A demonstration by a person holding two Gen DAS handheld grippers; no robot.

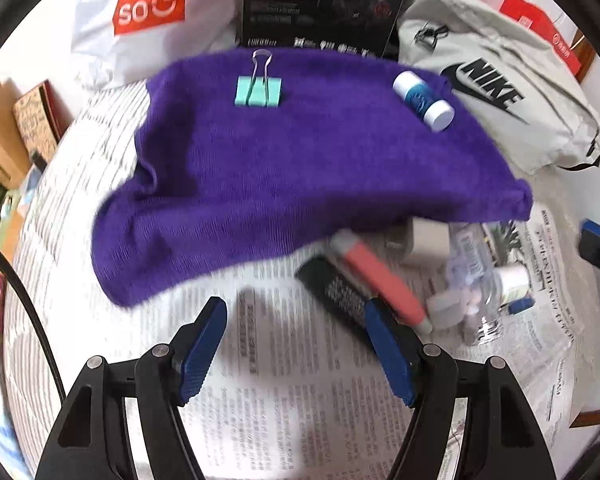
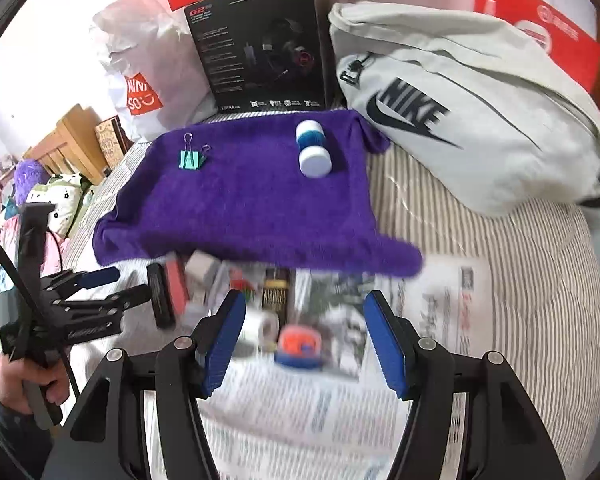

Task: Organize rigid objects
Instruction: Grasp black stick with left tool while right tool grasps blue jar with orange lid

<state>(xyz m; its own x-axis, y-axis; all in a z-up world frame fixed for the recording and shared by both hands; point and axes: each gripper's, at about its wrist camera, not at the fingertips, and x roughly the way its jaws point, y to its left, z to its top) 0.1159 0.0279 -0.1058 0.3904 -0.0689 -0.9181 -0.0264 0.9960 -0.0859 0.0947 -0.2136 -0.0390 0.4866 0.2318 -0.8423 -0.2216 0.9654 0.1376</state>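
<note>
A purple cloth point(image 1: 260, 160) point(image 2: 244, 204) lies on newspaper and carries a teal binder clip point(image 1: 258, 90) point(image 2: 191, 159) and a blue-and-white bottle point(image 1: 423, 101) point(image 2: 313, 149). A blurred pile sits at the cloth's near edge: a pink-red stick point(image 1: 380, 280), a black bar point(image 1: 336, 292), a clear bottle point(image 1: 476, 280), a white block point(image 1: 426, 240). An orange-and-blue round thing point(image 2: 300, 346) lies between my right gripper's fingers. My left gripper point(image 1: 296, 312) is open over the newspaper, left of the pile. My right gripper point(image 2: 304, 308) is open over the pile. The left gripper point(image 2: 112, 284) also shows in the right wrist view.
A black headset box point(image 2: 260, 48), a white Miniso bag point(image 1: 148, 12) and a grey Nike bag point(image 2: 460, 120) stand behind the cloth. Striped bedding point(image 2: 540, 300) lies right. Wooden furniture point(image 2: 72, 136) is at far left. A hand point(image 2: 24, 384) holds the left gripper.
</note>
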